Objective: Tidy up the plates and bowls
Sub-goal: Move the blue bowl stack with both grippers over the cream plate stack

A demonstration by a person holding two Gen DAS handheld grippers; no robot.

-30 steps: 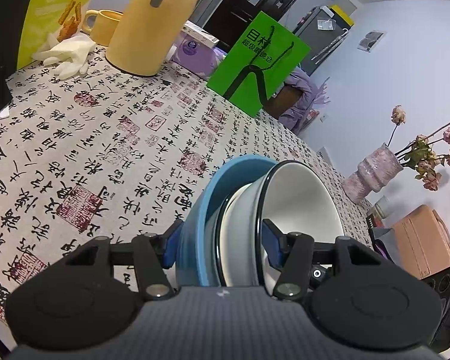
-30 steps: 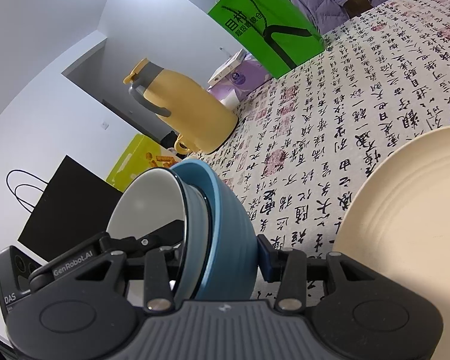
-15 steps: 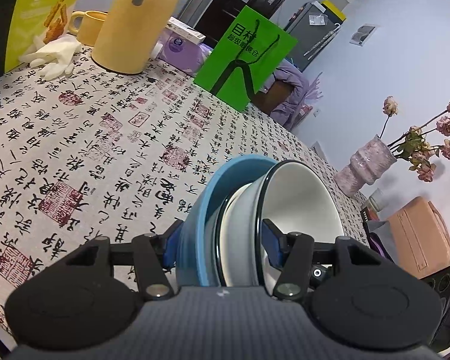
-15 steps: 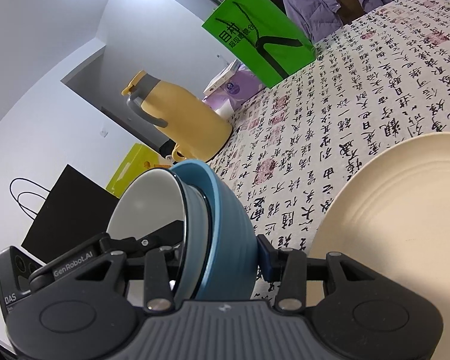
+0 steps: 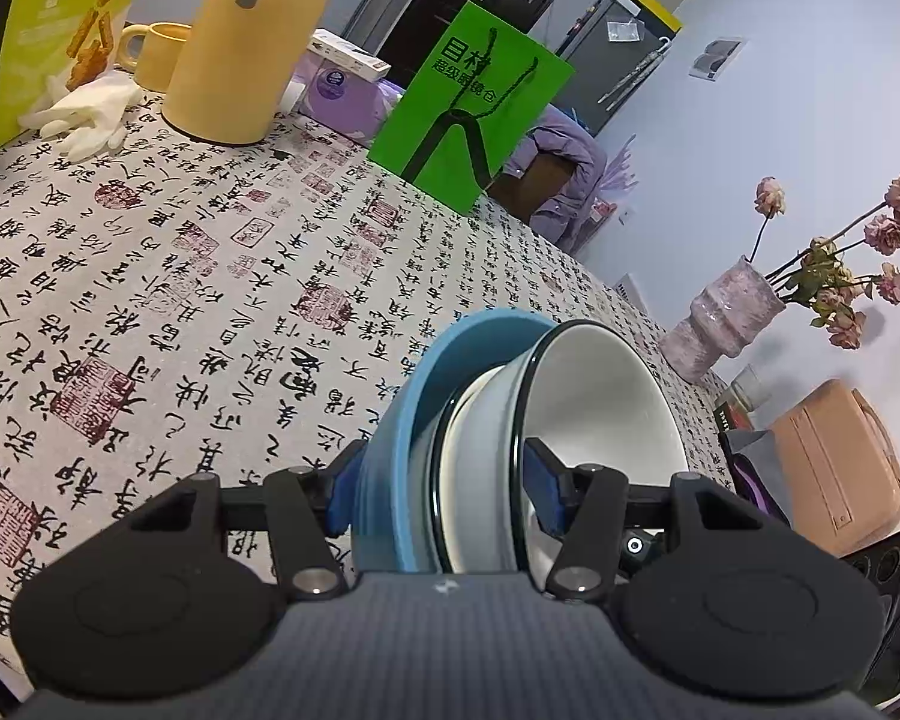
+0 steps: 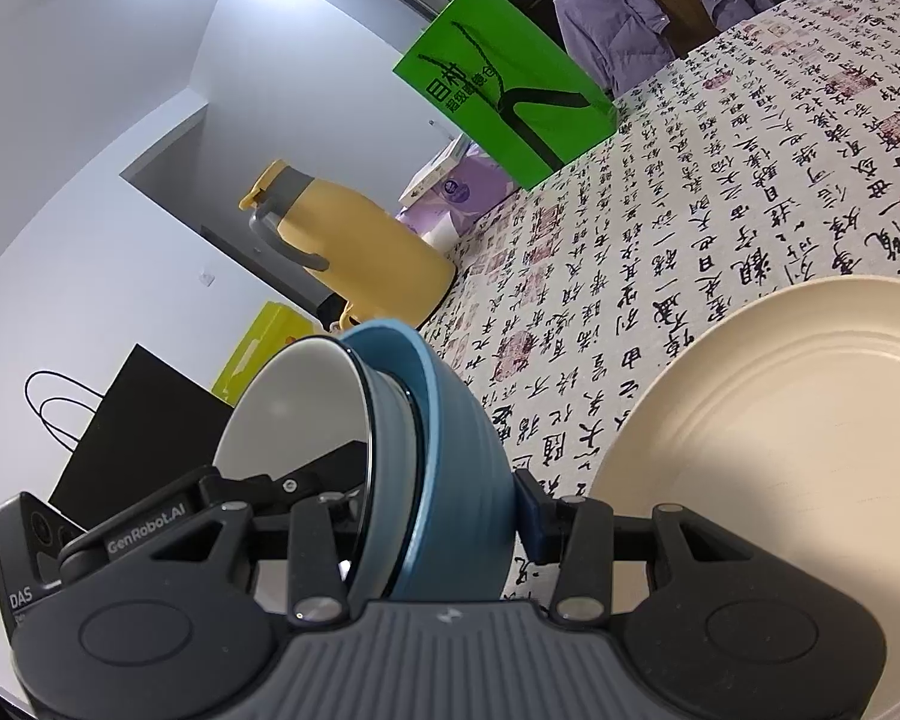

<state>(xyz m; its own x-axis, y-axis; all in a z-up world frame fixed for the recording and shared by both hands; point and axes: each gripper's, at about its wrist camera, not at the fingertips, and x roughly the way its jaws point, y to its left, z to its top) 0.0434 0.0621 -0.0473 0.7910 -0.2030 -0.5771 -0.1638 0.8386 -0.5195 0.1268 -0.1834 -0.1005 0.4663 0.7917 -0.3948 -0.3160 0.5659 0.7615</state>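
Two hand-held grippers are gripping one stack of nested bowls from opposite sides, holding it tipped on its side above a desk [image 5: 222, 276] covered in a cloth printed with black calligraphy and red seals. The left hand-held gripper [image 5: 441, 483] is partly closed, its blue pads pressing the stack: one on the outside of the blue bowl [image 5: 390, 456], the other inside the white bowl [image 5: 600, 396] with a dark rim that is sitting in it. The right hand-held gripper [image 6: 432, 516] is clamping the same stack at its other edge, one finger inside the white bowl [image 6: 294, 414], the other against the blue bowl [image 6: 450, 456]. A large cream plate [image 6: 768, 450] is lying flat on the desk just to the right of the stack in the right wrist view. Farther back on the desk are standing a yellow jug [image 5: 246, 48], a yellow mug [image 5: 156, 54], a white glove [image 5: 84, 114], a green paper bag [image 5: 468, 108] and a pink vase [image 5: 726, 324] of dried roses.
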